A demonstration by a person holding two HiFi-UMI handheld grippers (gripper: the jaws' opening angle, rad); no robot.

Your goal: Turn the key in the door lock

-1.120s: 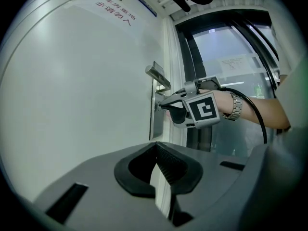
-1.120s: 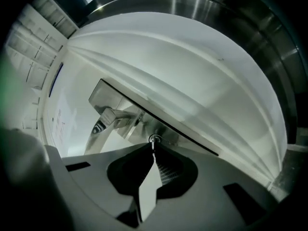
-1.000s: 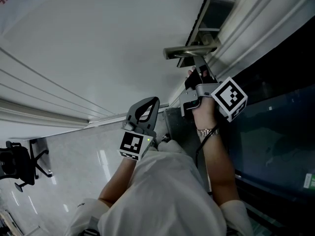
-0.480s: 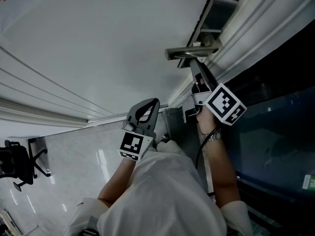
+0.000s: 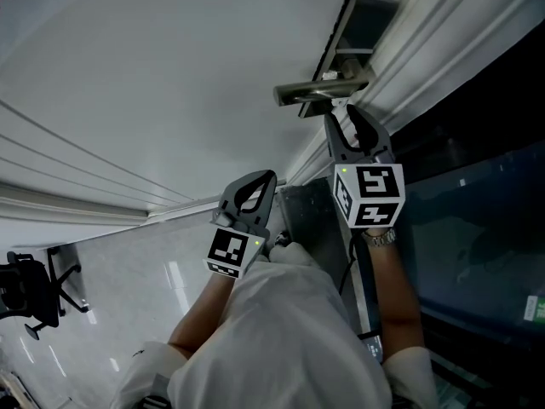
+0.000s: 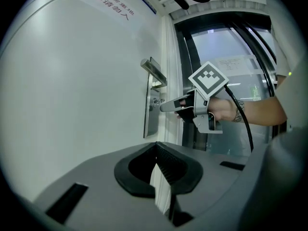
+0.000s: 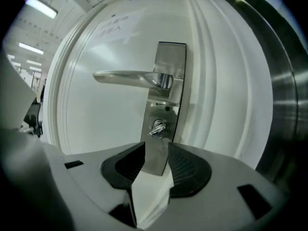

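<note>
the key [image 7: 157,128] is in the lower part of the metal lock plate [image 7: 171,57], under the lever handle [image 7: 127,77], and its head stands slanted, not upright. the right gripper [image 7: 156,150] is near the key and points at it. its jaws have just been opening and are apart, with nothing between the pads; only the plate and the white door [image 7: 96,129] are seen through the gap. the left gripper [image 6: 156,146] has its jaws together on nothing and hangs nearer to the person and to the left, well apart from the lock. i judge that the risk from here is in gripping the key. the head is small, thin and slanted, so if the jaws close without being rolled to match it, the pads may catch only one corner and slip off, or push the key sideways in the lock. if the gripper comes too high, it may knock the handle, which sticks out to the left just above. whether the lock is fully turned i cannot tell. around there is a paper sign [image 7: 113,25] on the upper part of the door, its print too blurred to read. the door frame moulding [image 5: 426,32] and a dark glass panel [image 5: 477,228] are to the right, and an office chair [image 5: 30,284] stands on the shiny floor [image 5: 111,288] far to the left. nothing stands between the right gripper and the key; only the handle is close.
</note>
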